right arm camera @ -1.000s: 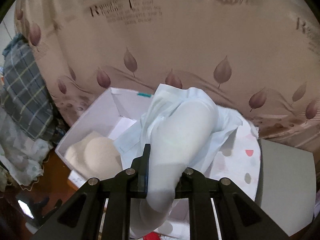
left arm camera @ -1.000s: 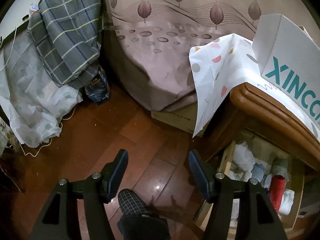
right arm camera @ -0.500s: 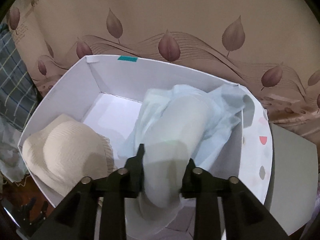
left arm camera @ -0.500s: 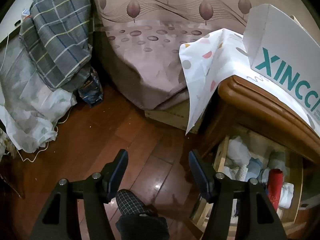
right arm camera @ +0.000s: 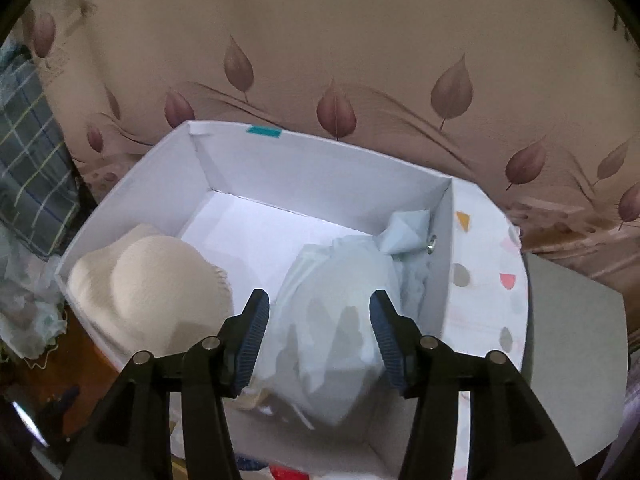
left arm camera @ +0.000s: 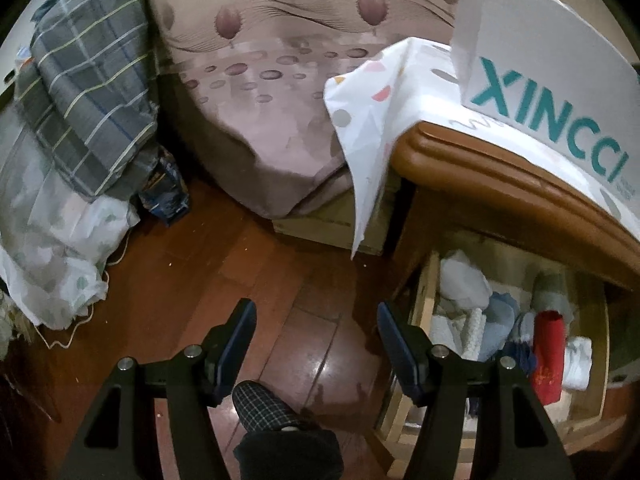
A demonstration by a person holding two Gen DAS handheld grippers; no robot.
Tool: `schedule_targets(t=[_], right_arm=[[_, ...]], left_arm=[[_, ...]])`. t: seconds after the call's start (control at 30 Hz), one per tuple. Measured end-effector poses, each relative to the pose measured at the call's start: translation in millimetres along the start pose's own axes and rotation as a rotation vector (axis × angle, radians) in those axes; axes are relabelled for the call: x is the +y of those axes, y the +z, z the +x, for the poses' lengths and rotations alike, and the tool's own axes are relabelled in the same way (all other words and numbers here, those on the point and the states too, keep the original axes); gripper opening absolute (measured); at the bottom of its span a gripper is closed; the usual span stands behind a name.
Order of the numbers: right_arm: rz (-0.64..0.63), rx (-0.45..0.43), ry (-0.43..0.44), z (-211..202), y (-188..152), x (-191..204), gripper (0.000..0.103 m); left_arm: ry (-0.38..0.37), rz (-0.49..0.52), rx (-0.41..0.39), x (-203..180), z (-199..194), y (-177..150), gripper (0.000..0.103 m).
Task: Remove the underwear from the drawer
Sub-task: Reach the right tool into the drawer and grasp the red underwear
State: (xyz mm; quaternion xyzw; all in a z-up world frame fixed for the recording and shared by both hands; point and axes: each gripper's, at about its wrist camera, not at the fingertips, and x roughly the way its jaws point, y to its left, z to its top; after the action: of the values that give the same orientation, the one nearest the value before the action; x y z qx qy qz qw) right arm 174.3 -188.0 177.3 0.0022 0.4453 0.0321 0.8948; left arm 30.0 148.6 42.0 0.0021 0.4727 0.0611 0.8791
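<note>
Readable text: white box (left arm camera: pixel 532 76) side panel reads "XINCCI" in teal, smaller print under it too blurred to read. Bedsheet (right arm camera: pixel 360 40) has a line of print at the top edge of the right view, can't make it out. Teal tab on the box's far rim.

Surface/room: box sits on a dotted white cloth (left arm camera: pixel 372 120) over a brown wooden counter (left arm camera: pixel 500 176). Below the counter the drawer (left arm camera: pixel 424 292) is pulled out, stuffed with white, blue and red rolled items. Red-brown wood floor (left arm camera: pixel 192 272), bed with leaf-print sheet, plaid blanket (left arm camera: pixel 88 96) on a pile at left. A person's plaid-slippered foot (left arm camera: pixel 264 404) between the left tool's arms.

Left tool (left arm camera: pixel 316 336): spread, nothing in it, hanging over the floor beside the drawer.

Right tool (right arm camera: pixel 316 332): opening now; pale blue underwear (right arm camera: pixel 336 312) lies between the fingers inside the box, probably no longer pinched, pads look just clear of the cloth. Cream bra (right arm camera: pixel 152 292) at the box's left end.

Vs one second ago: right tool was clamped on the underwear held above the box; now the garment is down in the box and the fingers have parted. Left view shifted slightly, more of the drawer shows.
</note>
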Motion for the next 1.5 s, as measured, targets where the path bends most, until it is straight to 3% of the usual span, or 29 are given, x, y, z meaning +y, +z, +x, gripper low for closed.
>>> schedule_targets(t=[0.23, 0.53, 0.67, 0.93, 1.23, 1.5], right_arm=[[-0.053, -0.023, 0.031, -43.7, -39.6, 6.3, 0.050], [-0.148, 0.101, 0.101, -50.2, -143.1, 18.1, 0.050], [-0.164, 0.201, 0.135, -22.2, -188.2, 25.2, 0.050], [-0.103, 0.325, 0.166, 51.8, -235.8, 29.9, 0.050], [-0.139, 0.419, 0.151, 119.9, -253.0, 41.9, 0.048], [-0.272, 0.511, 0.133, 156.3, -257.7, 57.1, 0.047]], left_arm=[[-0.066, 0.064, 0.038, -17.6, 4.9, -3.7, 0.065], [-0.082, 0.145, 0.054, -37.8, 6.9, -10.2, 0.065], [-0.088, 0.170, 0.060, -42.9, 7.7, -12.7, 0.065], [-0.069, 0.150, 0.064, -37.8, 9.8, -12.6, 0.065], [-0.096, 0.020, 0.104, -11.1, 15.5, -9.6, 0.065], [-0.097, 0.016, 0.120, -11.9, 19.0, -8.6, 0.065]])
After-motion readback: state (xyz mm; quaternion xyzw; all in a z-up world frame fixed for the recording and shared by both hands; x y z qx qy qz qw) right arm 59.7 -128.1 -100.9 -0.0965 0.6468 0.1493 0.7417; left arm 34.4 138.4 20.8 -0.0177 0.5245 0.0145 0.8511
